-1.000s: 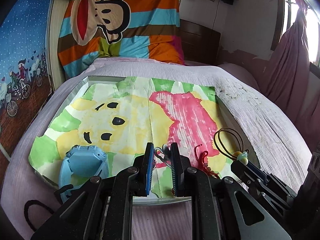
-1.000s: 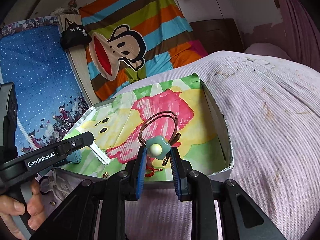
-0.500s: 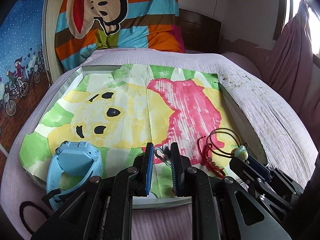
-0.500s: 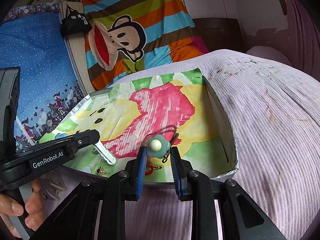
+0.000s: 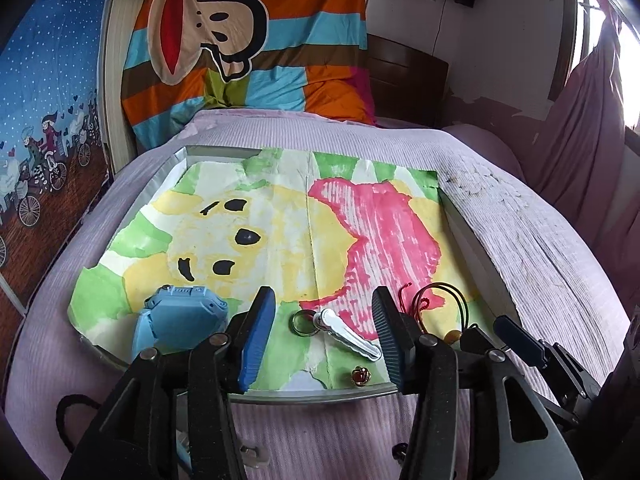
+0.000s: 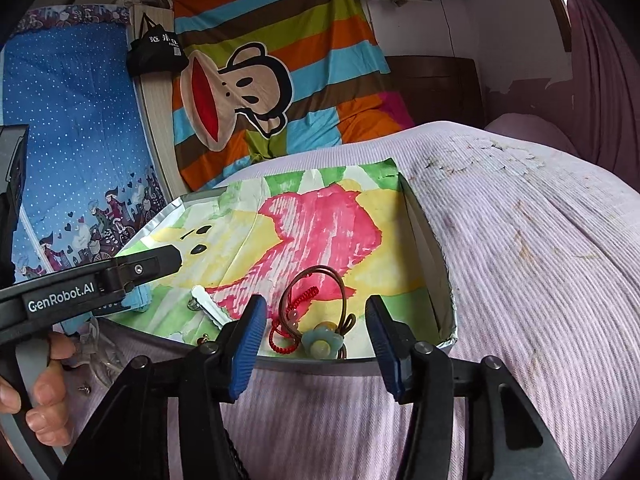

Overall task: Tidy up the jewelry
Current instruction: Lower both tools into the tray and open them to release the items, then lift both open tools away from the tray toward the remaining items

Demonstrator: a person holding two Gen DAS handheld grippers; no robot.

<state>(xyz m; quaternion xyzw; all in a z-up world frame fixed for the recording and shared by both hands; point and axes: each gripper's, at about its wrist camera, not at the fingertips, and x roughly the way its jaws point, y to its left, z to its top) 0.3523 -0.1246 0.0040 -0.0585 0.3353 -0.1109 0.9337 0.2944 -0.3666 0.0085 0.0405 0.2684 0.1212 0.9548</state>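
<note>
Holding both grippers spread wide over the tray [image 5: 208, 151], we are gripping nothing: left gripper [image 5: 325, 340] is framing the hair clip [image 5: 347, 335] and ring [image 5: 302, 323], right gripper [image 6: 316, 336] the flower hair tie [image 6: 322, 340].

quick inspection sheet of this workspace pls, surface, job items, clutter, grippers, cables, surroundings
surface: shallow tray lined with a painted paper, on a lilac bedspread
job's things: hair tie with flower charm, red cord bracelet, silver hair clip, ring, red stud, blue watch, all in the tray
clutter: small bits on the bedspread, unclear
grippers: left gripper open, empty; right gripper open, empty
cables: nothing seen
surroundings: monkey blanket, curtain
</note>
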